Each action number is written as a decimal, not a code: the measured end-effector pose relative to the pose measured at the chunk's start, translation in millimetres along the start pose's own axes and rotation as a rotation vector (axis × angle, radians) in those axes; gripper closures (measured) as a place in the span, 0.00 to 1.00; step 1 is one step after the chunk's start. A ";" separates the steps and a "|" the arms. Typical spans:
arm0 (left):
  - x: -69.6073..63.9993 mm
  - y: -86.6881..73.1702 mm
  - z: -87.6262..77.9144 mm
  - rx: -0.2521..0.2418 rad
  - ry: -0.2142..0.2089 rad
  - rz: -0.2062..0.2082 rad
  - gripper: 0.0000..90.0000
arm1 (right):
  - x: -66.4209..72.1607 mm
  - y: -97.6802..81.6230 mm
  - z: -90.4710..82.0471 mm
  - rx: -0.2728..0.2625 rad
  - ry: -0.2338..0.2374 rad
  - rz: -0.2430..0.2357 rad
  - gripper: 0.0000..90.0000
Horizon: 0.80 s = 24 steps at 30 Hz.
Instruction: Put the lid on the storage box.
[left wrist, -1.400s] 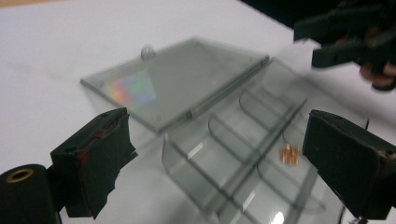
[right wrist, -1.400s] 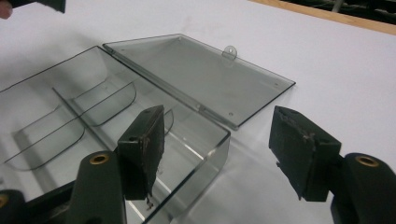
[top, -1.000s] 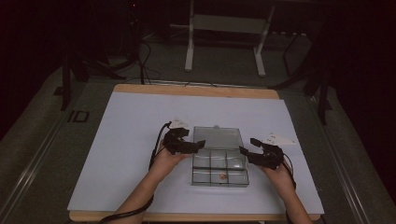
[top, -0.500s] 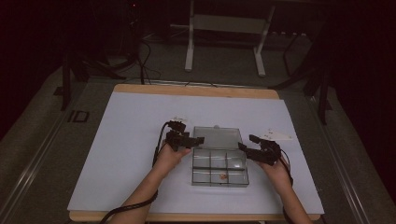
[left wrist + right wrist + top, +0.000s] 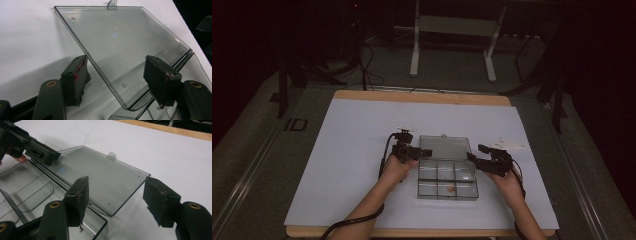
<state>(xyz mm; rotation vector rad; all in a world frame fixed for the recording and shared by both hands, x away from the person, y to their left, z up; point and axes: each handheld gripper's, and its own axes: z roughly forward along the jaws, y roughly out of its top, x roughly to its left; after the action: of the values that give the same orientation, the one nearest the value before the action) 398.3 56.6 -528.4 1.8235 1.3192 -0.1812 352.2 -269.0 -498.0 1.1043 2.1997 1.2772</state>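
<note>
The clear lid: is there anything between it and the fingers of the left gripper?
Nothing visible. In the left gripper view the open fingers of the left gripper straddle the near corner of the clear lid with only air between.

Looks like a lab or test bay, dark all round. Wood-edged counter under a white sheet; past its far edge, cables on grey floor and a metal stand.
</note>
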 end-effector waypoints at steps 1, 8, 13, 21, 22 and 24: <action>-0.2 -0.3 0.0 -0.003 -0.001 0.003 0.44 | -0.3 0.1 0.2 0.002 0.001 0.003 0.42; -12.6 0.0 -4.6 -0.043 0.050 0.091 0.52 | -0.1 1.0 0.7 0.004 -0.003 0.003 0.42; -18.4 -2.1 -7.9 -0.069 0.079 0.132 0.56 | -0.9 1.3 0.7 0.003 0.002 0.010 0.46; -23.9 -4.4 -13.9 -0.097 0.109 0.174 0.63 | -3.8 2.3 4.1 0.019 0.011 0.021 0.49; -24.8 -4.7 -15.0 -0.102 0.112 0.183 0.64 | -4.3 2.5 4.6 0.022 0.013 0.026 0.49; -25.6 -4.8 -16.9 -0.104 0.117 0.194 0.66 | -5.2 2.9 6.0 0.024 0.013 0.026 0.50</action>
<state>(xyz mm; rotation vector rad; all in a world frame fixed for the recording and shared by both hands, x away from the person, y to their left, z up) 377.5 50.7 -506.3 1.8826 1.1987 0.0979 360.7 -268.8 -499.1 1.1405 2.2220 1.2756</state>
